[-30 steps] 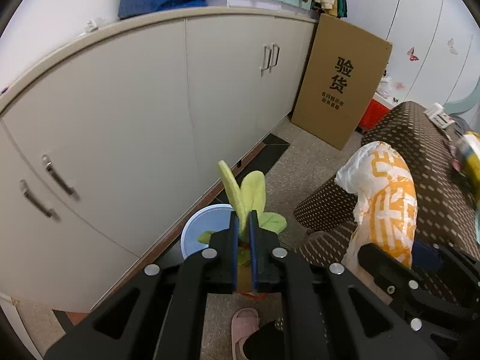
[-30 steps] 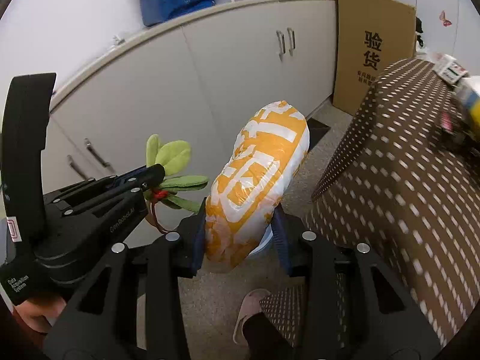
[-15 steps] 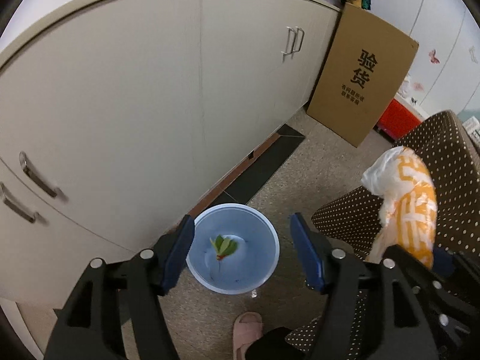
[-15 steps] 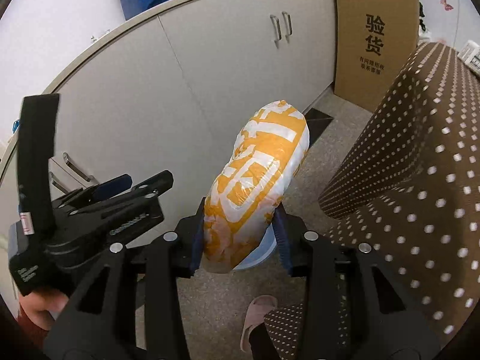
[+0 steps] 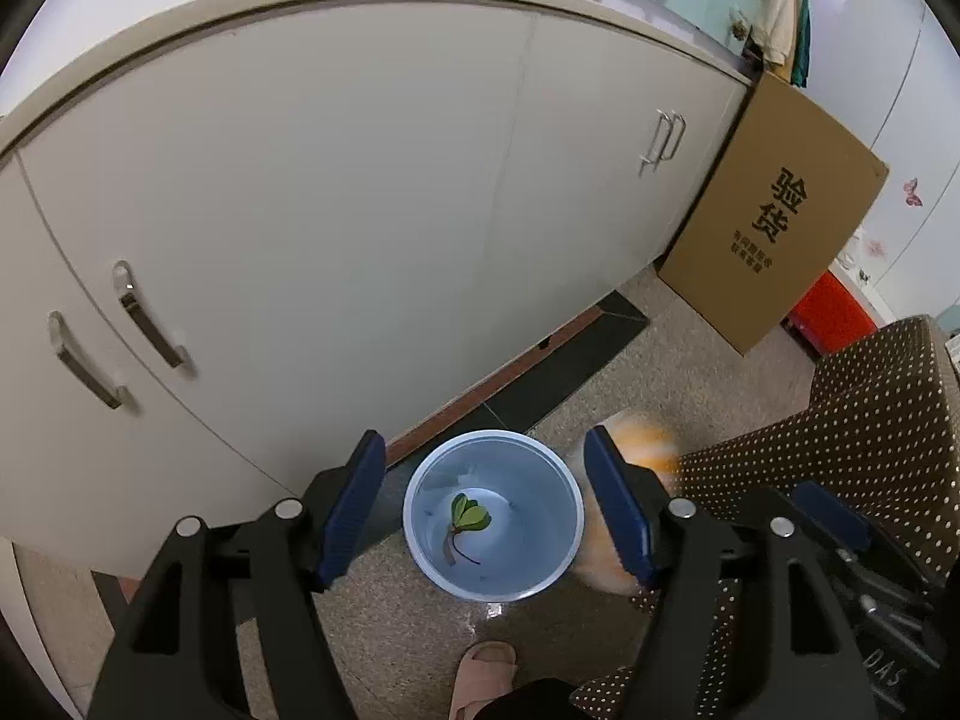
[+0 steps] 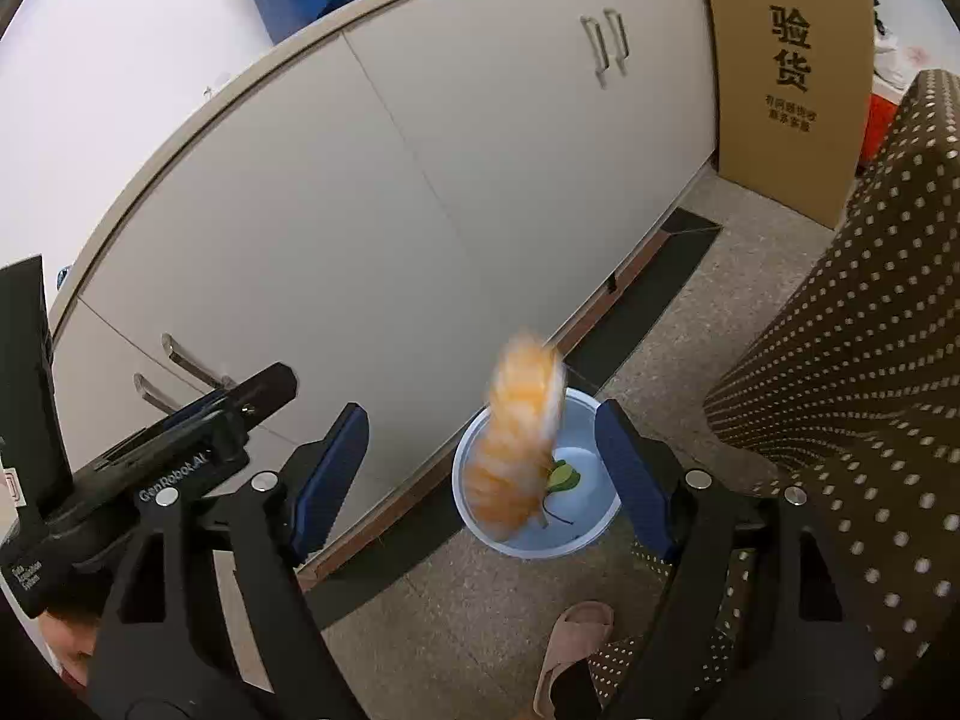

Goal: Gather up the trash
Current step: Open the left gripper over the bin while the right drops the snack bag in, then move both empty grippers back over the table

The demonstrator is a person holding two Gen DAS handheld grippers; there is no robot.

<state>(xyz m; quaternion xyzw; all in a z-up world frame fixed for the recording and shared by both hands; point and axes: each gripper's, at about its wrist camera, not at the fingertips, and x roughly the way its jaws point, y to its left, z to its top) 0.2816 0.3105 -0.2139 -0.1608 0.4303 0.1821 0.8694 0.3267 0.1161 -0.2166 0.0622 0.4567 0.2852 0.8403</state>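
Observation:
A pale blue bin stands on the floor by the cabinet, with a sprig of green leaves lying in its bottom. My left gripper hangs open above the bin with nothing between its fingers. In the right wrist view my right gripper has its jaws opening. An orange and white plastic bag, blurred, drops free between them into the bin, clear of both pads. The bag also shows as a blur beside the left gripper's right finger. The left gripper is seen at the left.
Cream cabinets with metal handles run along the wall behind the bin. A cardboard box leans at their far end, by a red crate. A brown dotted cloth drapes furniture on the right. A pink slipper is on the floor.
The left gripper let go of the leaves, which now lie in the bin. The right gripper has opened, and the orange bag is falling out of it towards the bin.

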